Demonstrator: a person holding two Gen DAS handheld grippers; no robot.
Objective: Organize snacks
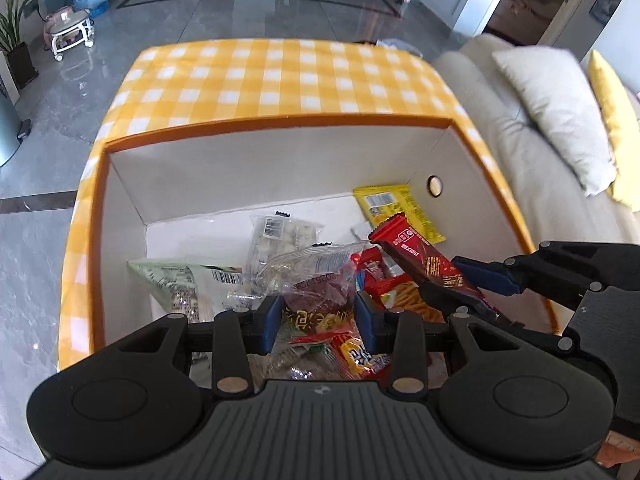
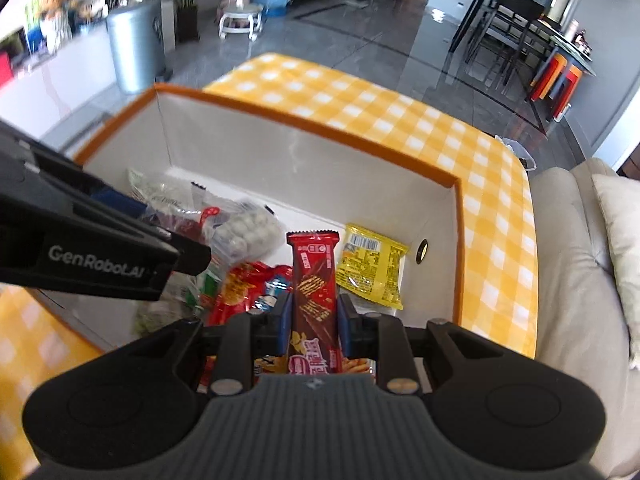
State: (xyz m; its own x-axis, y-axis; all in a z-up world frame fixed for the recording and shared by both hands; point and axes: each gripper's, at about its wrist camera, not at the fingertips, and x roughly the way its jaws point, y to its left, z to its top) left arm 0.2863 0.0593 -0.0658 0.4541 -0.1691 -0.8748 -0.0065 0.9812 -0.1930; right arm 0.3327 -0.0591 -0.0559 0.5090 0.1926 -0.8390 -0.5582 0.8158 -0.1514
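Red wafer bar (image 2: 314,300) is hanging lengthwise over open white box (image 1: 280,168) w/ orange rim; yellow packet (image 2: 370,270) is lying flat at 1 o'clock, other snack bags (image 1: 304,280) piling at 9.

My left gripper's black body (image 1: 316,360) covers the near part of the snack heap in the white box with the orange rim (image 1: 280,122), so the red and yellow packets (image 1: 360,356) under it show only in slivers. The lower end of the long red chocolate wafer bar (image 2: 314,300) disappears behind my right gripper's housing (image 2: 314,322). Its small print is too fine to read. The shelf with colourful items (image 2: 60,12) at the left edge of the right wrist view is blurred.
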